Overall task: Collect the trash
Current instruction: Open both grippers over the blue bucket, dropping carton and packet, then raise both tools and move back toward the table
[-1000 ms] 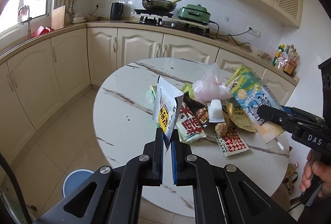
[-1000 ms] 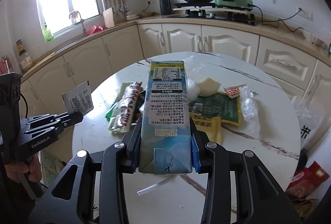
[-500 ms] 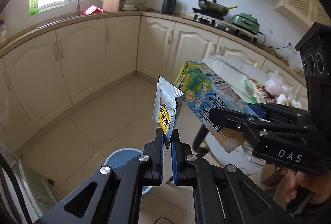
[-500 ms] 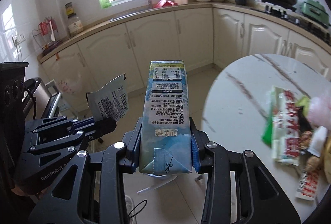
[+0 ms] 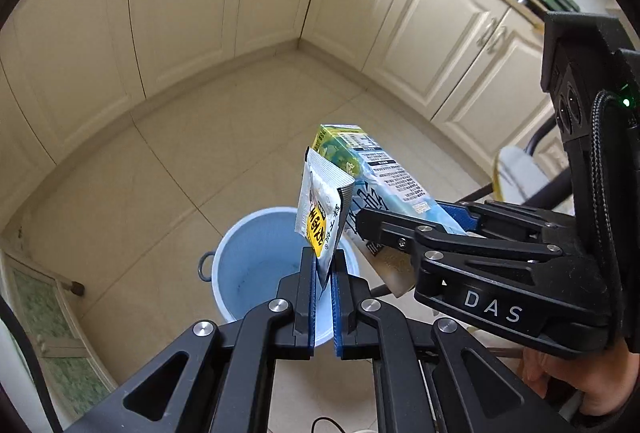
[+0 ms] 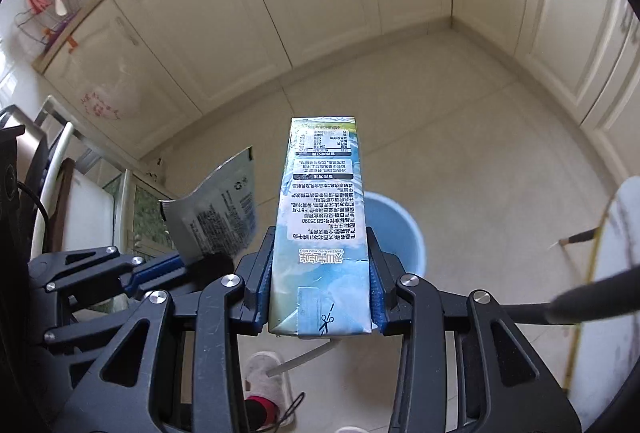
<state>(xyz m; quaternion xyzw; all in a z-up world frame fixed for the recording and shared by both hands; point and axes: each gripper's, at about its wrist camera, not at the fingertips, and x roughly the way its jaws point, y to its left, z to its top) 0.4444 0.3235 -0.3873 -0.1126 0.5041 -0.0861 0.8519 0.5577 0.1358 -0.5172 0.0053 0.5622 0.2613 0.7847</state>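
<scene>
Left wrist view showed my left jaws [image 5: 323,273] pressed nearly together on the lower edge of a small snack packet [image 5: 322,207], white with a yellow patch, which stood up ahead of the pads. Just beyond and below the jaws sat the pale blue bucket [image 5: 256,257] on the tiled floor, its mouth open and, as far as I could see, bare inside. To the right of my left jaws, and close beside them, my right jaws [image 5: 408,229] came in from the side, pinching a blue and green milk carton [image 5: 384,185] whose top leaned just behind the packet; whether the two touched I could not tell.

Right wrist view gave the same pair from the other side. Far to the left my left jaws [image 6: 180,265] held the packet [image 6: 218,213], its grey printed back turned to me. Dead ahead my right jaws [image 6: 320,285] gripped the carton [image 6: 322,217] by its two long sides near the base, the carton pointing straight away from me. The bucket [image 6: 396,233] lay beyond, partly hidden by the carton and showing to the right of it.

I judged the step to be the carry to the bin, nearly finished, with both pieces near the rim. The next move called for bringing each load squarely over the mouth and then spreading the jaws, the tall carton needing the more care to clear the rim.
</scene>
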